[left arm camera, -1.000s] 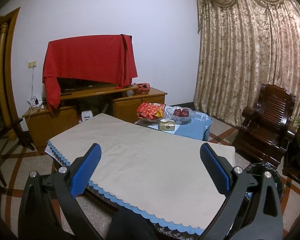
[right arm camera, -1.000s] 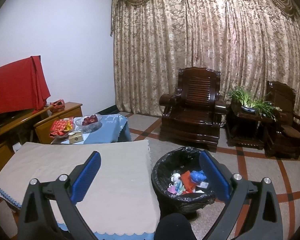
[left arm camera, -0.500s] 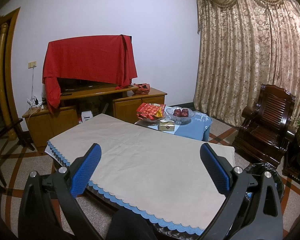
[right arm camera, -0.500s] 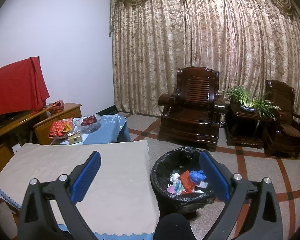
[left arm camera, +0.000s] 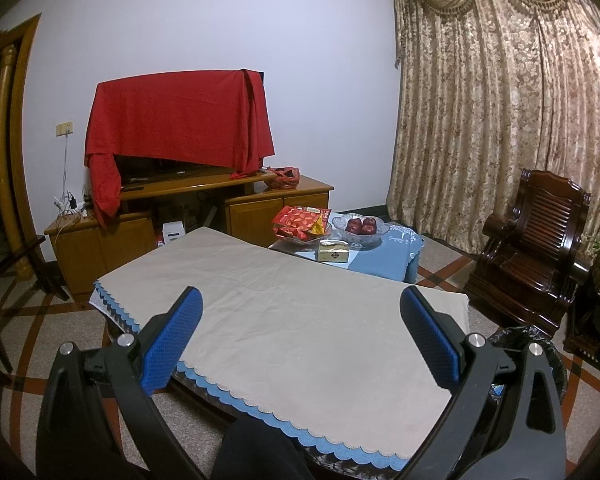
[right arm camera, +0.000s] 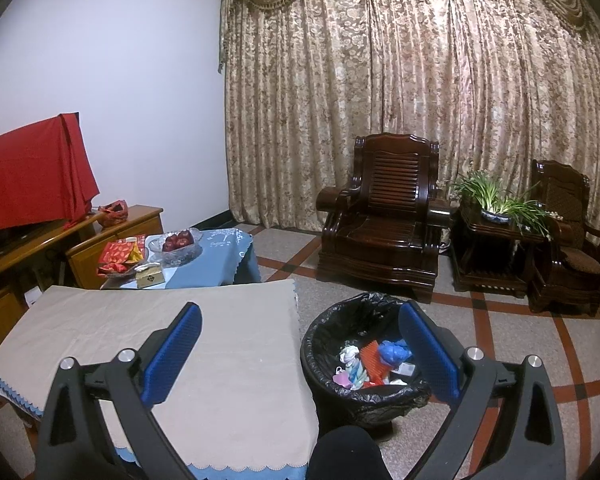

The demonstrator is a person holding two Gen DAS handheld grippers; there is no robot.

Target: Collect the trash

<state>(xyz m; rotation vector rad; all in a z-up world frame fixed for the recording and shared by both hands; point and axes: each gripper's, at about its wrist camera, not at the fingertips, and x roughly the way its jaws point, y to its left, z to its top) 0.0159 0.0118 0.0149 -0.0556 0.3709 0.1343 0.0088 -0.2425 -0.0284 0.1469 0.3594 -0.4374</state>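
A black-lined trash bin [right arm camera: 324, 344] stands on the floor right of the cloth-covered table [right arm camera: 204, 320]. Several scraps of trash [right arm camera: 374, 362] lie inside it: red, blue, white and pink pieces. My right gripper [right arm camera: 300, 344] is open and empty, held above the table's right edge and the bin. My left gripper [left arm camera: 300, 332] is open and empty above the beige tablecloth [left arm camera: 284, 304]. The bin's rim [left arm camera: 516, 336] shows at the right in the left wrist view. I see no loose trash on the tablecloth.
A low blue-covered table [left arm camera: 388, 250] behind holds red snack bags [left arm camera: 302, 222], a glass bowl of apples [left arm camera: 362, 228] and a gold box [left arm camera: 334, 251]. A TV under red cloth [left arm camera: 176, 120] stands on a wooden cabinet. Dark wooden armchairs [right arm camera: 384, 216] and a plant [right arm camera: 496, 200] stand by the curtain.
The right wrist view has shifted slightly, so the bin and table sit a little lower and leftward. The left view is almost unchanged. Both grippers stay open.
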